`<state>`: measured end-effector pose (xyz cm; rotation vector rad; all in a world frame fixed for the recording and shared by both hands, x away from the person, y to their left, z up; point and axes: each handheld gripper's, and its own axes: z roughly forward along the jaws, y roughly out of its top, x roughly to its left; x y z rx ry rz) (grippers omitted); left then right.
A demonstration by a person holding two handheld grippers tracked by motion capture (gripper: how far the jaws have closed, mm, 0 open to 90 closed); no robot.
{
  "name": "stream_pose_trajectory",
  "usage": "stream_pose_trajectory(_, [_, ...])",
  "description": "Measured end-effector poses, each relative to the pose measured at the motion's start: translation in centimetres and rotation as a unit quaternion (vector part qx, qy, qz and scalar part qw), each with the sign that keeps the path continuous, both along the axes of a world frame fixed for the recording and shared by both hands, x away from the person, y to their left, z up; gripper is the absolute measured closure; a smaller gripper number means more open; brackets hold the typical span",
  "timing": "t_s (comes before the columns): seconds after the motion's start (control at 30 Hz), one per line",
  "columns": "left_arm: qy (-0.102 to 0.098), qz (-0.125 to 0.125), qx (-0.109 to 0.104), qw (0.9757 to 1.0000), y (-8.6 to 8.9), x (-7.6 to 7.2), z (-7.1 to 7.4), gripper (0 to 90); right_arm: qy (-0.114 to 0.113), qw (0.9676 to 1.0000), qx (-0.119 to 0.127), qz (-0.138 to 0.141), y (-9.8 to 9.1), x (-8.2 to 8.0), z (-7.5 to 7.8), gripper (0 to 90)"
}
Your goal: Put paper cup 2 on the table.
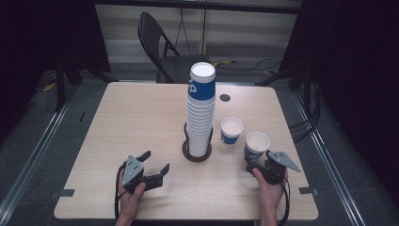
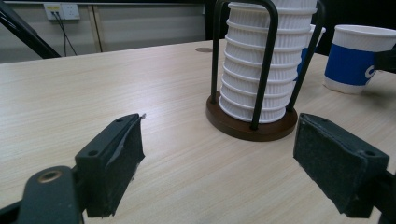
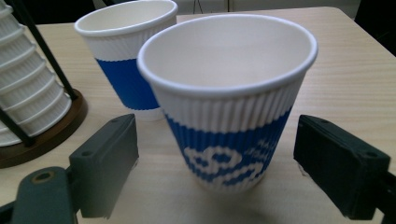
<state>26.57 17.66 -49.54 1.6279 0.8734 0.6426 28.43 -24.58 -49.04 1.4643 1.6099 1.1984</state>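
A tall stack of white and blue paper cups (image 1: 201, 110) (image 2: 264, 60) stands in a dark wire holder with a brown base (image 1: 196, 155) (image 2: 252, 127) at the table's middle. Two single cups stand upright to its right: a farther one (image 1: 231, 130) (image 3: 127, 56) and a nearer one (image 1: 256, 144) (image 3: 229, 93). My right gripper (image 1: 256, 162) (image 3: 215, 161) is open, its jaws on either side of the nearer cup with gaps on both sides. My left gripper (image 1: 154, 162) (image 2: 219, 158) is open and empty at the front left, pointing toward the holder.
The light wooden table (image 1: 141, 117) has a small dark grommet hole (image 1: 225, 98) behind the stack. A black folding chair (image 1: 164, 52) stands beyond the far edge. Dark stands and cables lie on the floor at both sides.
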Motion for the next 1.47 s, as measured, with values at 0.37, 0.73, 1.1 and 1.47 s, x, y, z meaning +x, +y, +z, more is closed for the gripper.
stream_pose_trajectory(0.37, [-0.003,0.041,0.014,0.9990,-0.4,-0.2,0.0,15.6,-0.050,0.9987,0.001,-0.010,2.2,-3.8,0.4,13.7])
stream_pose_trajectory(0.73, [-0.004,0.054,0.004,0.9985,-0.6,-1.0,0.0,15.5,-0.088,0.9944,0.009,0.057,7.3,-4.8,1.4,13.7])
stream_pose_trajectory(1.1, [-0.016,0.062,-0.008,0.9979,-0.6,-1.5,-0.1,15.5,-0.089,0.9881,-0.003,0.126,12.1,-4.1,0.2,13.7])
stream_pose_trajectory(1.47, [-0.022,0.062,-0.011,0.9978,-0.5,-1.6,-0.1,15.6,-0.080,0.9891,-0.018,0.123,12.9,-3.8,-0.5,13.5])
